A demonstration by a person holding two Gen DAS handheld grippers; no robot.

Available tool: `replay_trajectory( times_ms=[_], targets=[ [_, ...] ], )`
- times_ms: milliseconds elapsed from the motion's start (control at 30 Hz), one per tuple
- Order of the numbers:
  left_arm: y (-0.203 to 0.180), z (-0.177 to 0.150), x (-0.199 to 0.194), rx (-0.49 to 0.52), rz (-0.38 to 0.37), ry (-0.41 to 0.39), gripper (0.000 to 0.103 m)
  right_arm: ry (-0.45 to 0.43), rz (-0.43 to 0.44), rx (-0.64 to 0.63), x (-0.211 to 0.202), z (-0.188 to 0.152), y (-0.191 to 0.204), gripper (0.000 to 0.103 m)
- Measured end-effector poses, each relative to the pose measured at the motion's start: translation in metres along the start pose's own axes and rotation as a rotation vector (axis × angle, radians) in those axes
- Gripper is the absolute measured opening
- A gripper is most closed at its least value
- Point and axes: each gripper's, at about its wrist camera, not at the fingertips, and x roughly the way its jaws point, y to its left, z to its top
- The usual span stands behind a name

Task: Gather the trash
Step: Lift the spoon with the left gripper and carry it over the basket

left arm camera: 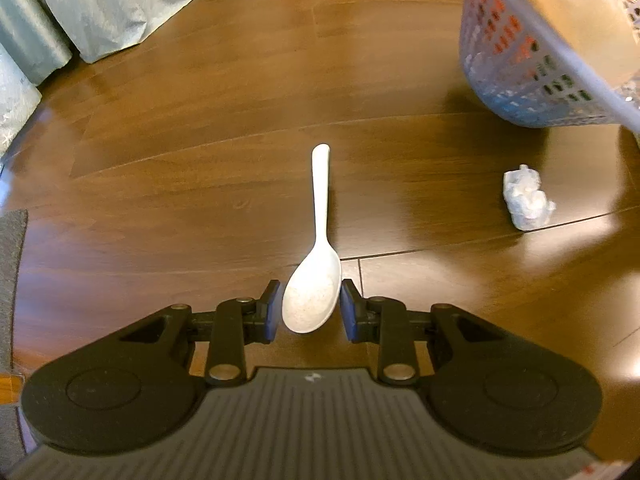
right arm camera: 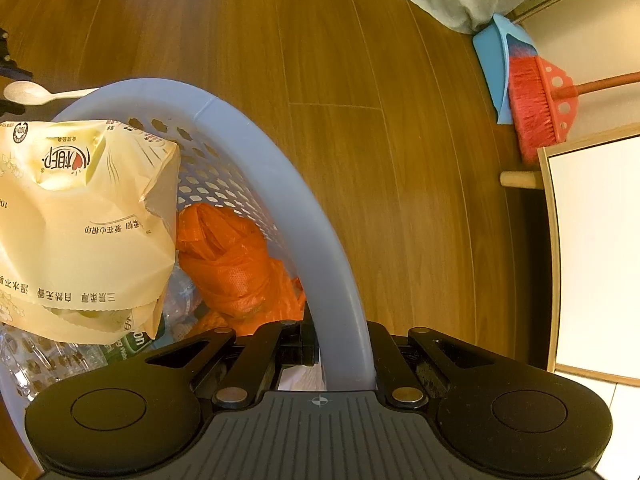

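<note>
The floor point(left arm camera: 200, 128) is dark brown wood planks. A white plastic spoon point(left arm camera: 316, 248) lies on it straight ahead of the left gripper point(left arm camera: 308, 310), bowl nearest between the pads, handle pointing away. A crumpled white tissue point(left arm camera: 526, 200) lies ahead and to the right. Far ahead on the left, grey fabric bags point(left arm camera: 100, 4) rest on the planks. Ahead of the right gripper point(right arm camera: 344, 348), to its right, stand a blue dustpan point(right arm camera: 492, 56) and red broom point(right arm camera: 532, 108).

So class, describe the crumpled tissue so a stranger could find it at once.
Start at the blue basket held above the wooden floor. Just below it lies a small white crumpled tissue, right of the white spoon. Unlike the smooth, long spoon, it is a wrinkled lump.
</note>
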Motion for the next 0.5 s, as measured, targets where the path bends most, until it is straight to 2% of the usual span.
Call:
replay_trajectory(
  times_ms=[500],
  targets=[
    [-0.005, 0.014, -0.087, 0.039, 0.031, -0.063, 0.026, -0.002, 0.001, 0.002, -0.001, 0.001, 0.000, 0.000]
  ],
)
